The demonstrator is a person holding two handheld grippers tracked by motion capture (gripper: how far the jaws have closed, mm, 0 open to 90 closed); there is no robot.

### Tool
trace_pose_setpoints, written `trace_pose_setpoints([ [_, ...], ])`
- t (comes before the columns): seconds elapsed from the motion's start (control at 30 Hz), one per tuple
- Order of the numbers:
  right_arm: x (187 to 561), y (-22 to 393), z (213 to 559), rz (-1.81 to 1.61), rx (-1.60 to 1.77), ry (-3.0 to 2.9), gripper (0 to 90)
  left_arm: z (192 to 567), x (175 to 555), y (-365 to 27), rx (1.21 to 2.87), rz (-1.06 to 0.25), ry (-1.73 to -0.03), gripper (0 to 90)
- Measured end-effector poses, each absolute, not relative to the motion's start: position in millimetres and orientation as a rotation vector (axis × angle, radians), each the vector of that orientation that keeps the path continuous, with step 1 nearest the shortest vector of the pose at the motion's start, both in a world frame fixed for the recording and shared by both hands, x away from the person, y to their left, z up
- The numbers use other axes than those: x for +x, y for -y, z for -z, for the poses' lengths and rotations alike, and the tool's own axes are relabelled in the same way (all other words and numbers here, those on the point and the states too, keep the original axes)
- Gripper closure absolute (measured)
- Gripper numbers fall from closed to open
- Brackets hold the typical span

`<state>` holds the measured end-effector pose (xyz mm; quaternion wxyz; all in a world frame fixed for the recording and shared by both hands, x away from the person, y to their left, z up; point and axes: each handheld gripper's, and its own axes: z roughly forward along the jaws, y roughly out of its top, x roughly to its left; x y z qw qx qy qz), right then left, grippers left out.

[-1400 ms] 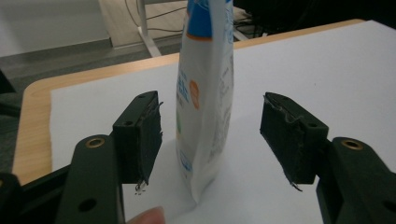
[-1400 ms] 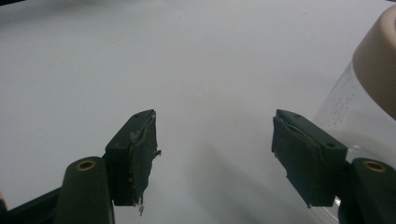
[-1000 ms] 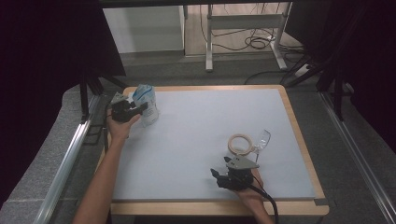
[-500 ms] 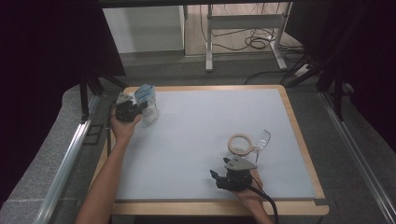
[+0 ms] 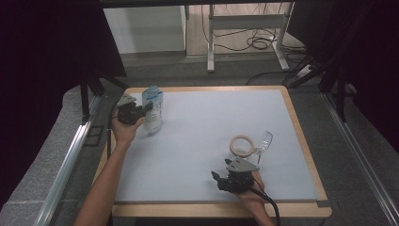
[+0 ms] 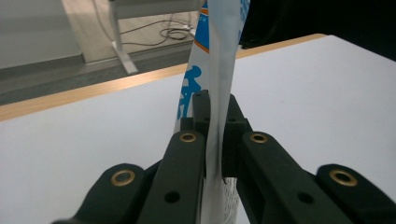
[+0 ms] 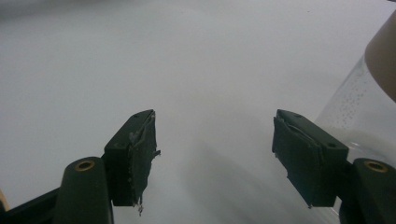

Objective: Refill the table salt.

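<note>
A white pouch with blue print [image 5: 153,109] stands upright near the mat's far left corner. My left gripper [image 5: 145,109] is shut on its edge from the left. In the left gripper view the pouch [image 6: 219,70] rises as a thin sheet between the jaws of the left gripper [image 6: 215,116], which have just been closing and now pinch it. My right gripper [image 5: 221,178] rests near the front edge, open, and in its own view the right gripper [image 7: 215,154] has only bare mat between the pads.
A beige tape ring [image 5: 242,145] lies on the light mat [image 5: 202,122] beside a clear wine glass [image 5: 263,141] on its side, just beyond the right hand. The glass [image 7: 369,116] is close at the right jaw. A wooden table rim [image 5: 301,136] frames the mat.
The left gripper's jaws closed on the pouch, and the hand shifted a little right and up, bringing the pouch upright. The right hand kept still.
</note>
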<state>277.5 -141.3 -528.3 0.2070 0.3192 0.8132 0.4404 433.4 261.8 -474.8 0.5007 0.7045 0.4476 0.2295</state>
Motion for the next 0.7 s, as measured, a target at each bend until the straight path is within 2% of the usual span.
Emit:
trace_pose_setpoints([
  [0.47,276.2,136.0,526.4,-1.237,0.868,-2.259,31.2,453.3,400.9,-239.0,1.734,-0.432,-0.902,89.6],
  [0.7,275.3,129.8,526.2,-1.249,0.862,-2.266,31.2,452.9,391.2,-226.8,1.723,-0.368,-0.882,89.6],
])
